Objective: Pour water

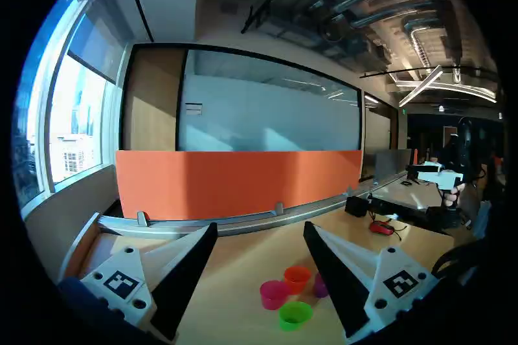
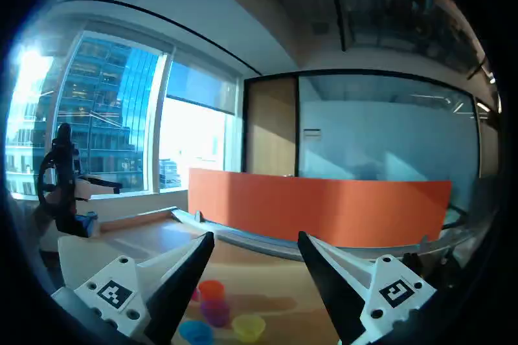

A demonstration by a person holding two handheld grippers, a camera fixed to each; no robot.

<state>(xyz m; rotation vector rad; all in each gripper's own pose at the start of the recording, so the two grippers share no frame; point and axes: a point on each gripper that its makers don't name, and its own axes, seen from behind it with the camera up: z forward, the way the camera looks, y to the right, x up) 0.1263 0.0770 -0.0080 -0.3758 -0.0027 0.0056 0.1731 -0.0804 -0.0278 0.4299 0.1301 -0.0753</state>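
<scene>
Several small plastic cups stand on the wooden desk (image 1: 246, 274): an orange cup (image 1: 298, 276), a pink cup (image 1: 274, 294), a green cup (image 1: 295, 314) and a purple cup (image 1: 320, 285) half hidden by a finger. My left gripper (image 1: 259, 225) hangs open above and behind them, holding nothing. The right gripper view looks down on the orange cup (image 2: 211, 290), purple cup (image 2: 215, 311), a blue cup (image 2: 195, 331) and a yellow cup (image 2: 248, 327). Above these, my right gripper (image 2: 254, 235) is open and empty. Each view shows the other gripper farther off, hand-held (image 1: 443, 180) (image 2: 68, 189).
An orange divider panel (image 1: 233, 183) with a metal rail closes the back of the desk. Behind it are a glass wall and a wooden door. A black box (image 1: 356, 206) and a red object (image 1: 382, 227) with cables lie at the desk's right. Bright windows (image 2: 103, 138) line one side.
</scene>
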